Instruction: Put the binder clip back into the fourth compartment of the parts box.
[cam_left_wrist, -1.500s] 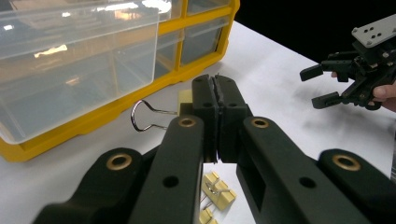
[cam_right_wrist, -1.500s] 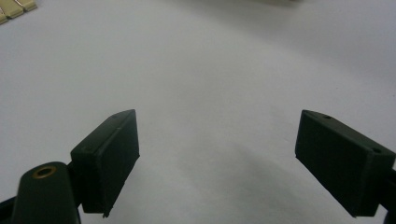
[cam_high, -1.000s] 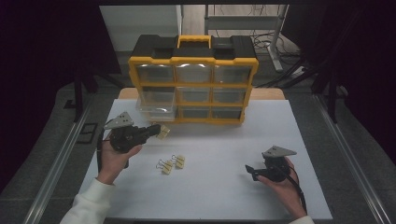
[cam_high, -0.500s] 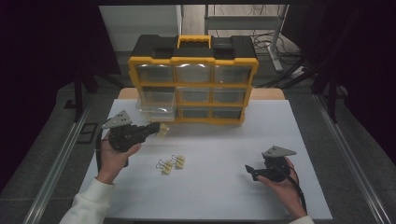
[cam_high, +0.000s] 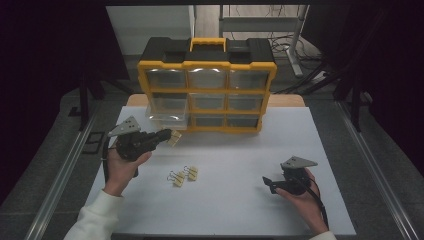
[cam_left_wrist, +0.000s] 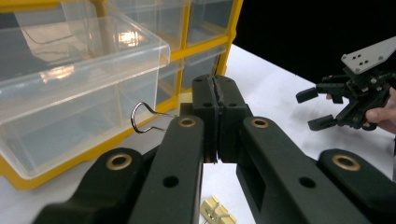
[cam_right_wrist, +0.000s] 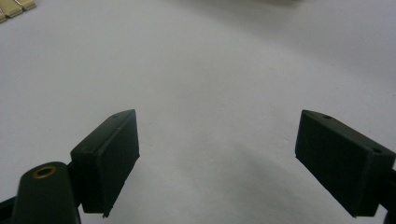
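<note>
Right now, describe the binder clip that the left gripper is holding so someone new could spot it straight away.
Start at the yellow and black drawer cabinet at the back of the white table. At its lower left a clear drawer stands pulled out, and just before it the left gripper pinches a cream binder clip. Two other clips lie loose on the table; this one is held up.

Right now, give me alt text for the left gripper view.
The left claw is shut on a binder clip, held beside the pulled-out clear drawer of the yellow organizer. The right claw hangs open farther off.
</note>
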